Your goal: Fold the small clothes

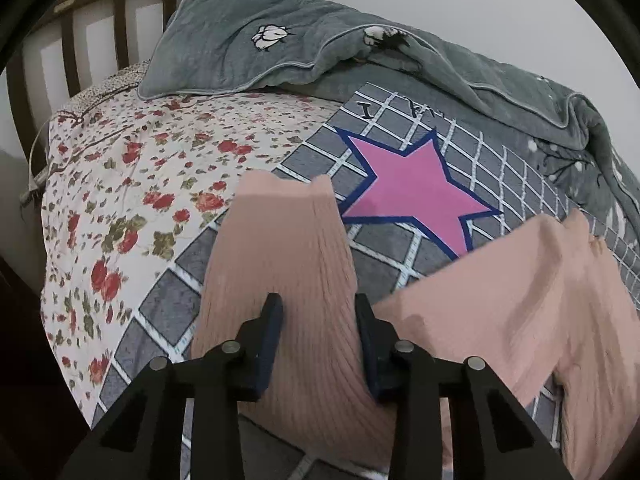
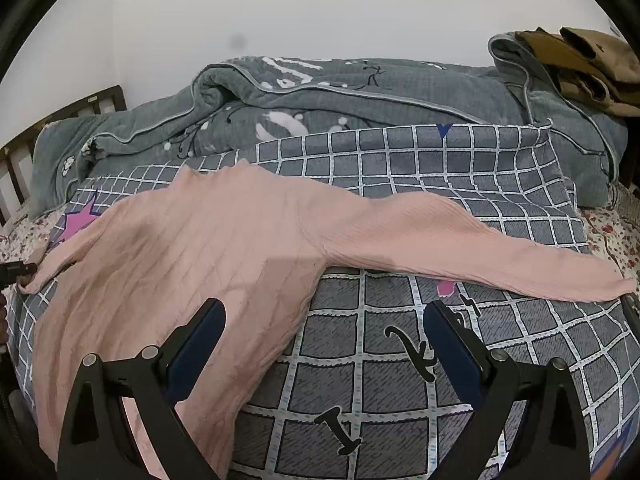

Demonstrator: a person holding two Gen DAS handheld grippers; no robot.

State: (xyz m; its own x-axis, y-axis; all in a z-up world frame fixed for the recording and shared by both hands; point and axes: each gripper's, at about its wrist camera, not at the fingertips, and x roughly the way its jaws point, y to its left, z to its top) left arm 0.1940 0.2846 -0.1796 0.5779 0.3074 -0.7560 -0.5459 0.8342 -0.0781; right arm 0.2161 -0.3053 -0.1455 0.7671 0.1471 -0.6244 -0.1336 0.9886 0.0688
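A pink knit sweater (image 2: 192, 248) lies spread on the grey checked cover (image 2: 400, 380) of a bed. One sleeve (image 2: 480, 248) stretches out to the right. The other sleeve (image 1: 280, 248) runs between the pads of my left gripper (image 1: 318, 312), which is shut on it, with the cuff end pointing away over the cover. In the right wrist view that gripper shows as a dark tip (image 2: 16, 270) at the sweater's far left end. My right gripper (image 2: 324, 312) hangs open over the sweater's lower side edge, its left finger above the knit and its right finger above bare cover.
A pink star (image 1: 412, 192) is printed on the checked cover. A rumpled grey quilt (image 2: 360, 96) is heaped along the far side by the wall. A floral sheet (image 1: 140, 168) lies to the left below a dark slatted headboard (image 1: 100, 8). Brown clothing (image 2: 588, 64) sits on the quilt's right end.
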